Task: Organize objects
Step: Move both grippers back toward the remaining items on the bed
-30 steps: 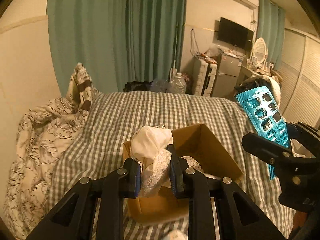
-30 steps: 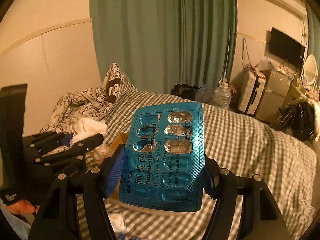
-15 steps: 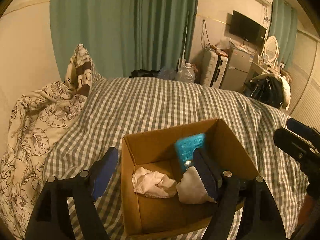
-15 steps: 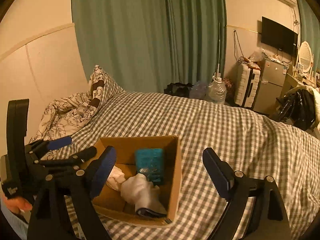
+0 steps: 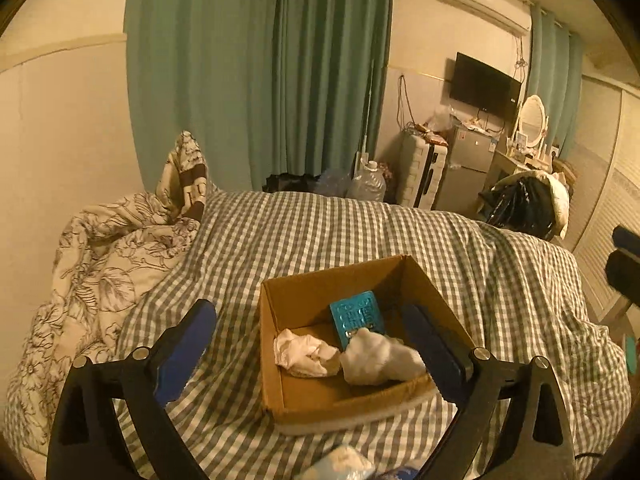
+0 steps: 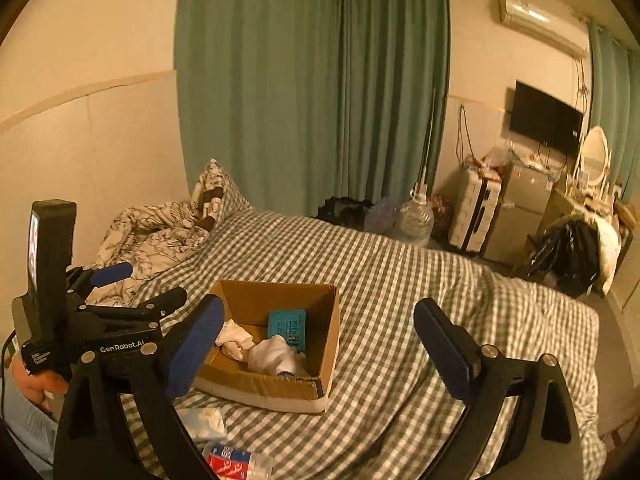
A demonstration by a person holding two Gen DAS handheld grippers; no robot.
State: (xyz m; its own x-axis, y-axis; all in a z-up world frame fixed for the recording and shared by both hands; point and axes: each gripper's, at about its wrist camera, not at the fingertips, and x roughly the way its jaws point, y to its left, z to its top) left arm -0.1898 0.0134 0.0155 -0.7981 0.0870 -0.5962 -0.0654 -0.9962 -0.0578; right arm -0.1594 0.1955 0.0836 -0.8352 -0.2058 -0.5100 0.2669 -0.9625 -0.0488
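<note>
Box: an open cardboard box (image 5: 280, 360) is seen on the checked bedcover (image 5: 320, 232), flaps up, in the near middle of the bed.
Box contents: a blue blister pack (image 5: 356, 317) is propped against the far inner wall; two crumpled white cloths are lying on the floor of the box — one cloth (image 5: 304, 354) to the left, the other cloth (image 5: 378, 356) touching the pack's lower edge.
Left gripper (image 5: 316, 344): jaws are opening and are spread wide; nothing is pressed by the pads. In the left wrist view the box falls between the fingers, but the gripper is held above and short of it, untouched.
Right gripper (image 6: 316, 344): jaws are opening, likewise spread wide and empty; the box's right corner is seen between the fingers, apart from them.
Left gripper, from the right wrist view: its black body (image 6: 100, 320) is seen left of the box, with a hand (image 6: 36, 384) at its grip.
Loose items: a pale packet (image 6: 204, 424) and a plastic bottle (image 6: 236, 462) with a red label are lying on the cover just in front of the box — outside it.
Bedding: a flowered quilt (image 5: 100, 264) is bunched at the left edge of the bed.
Background: green curtains (image 5: 260, 72), a wall TV (image 5: 484, 86), a suitcase (image 5: 424, 174).
</note>
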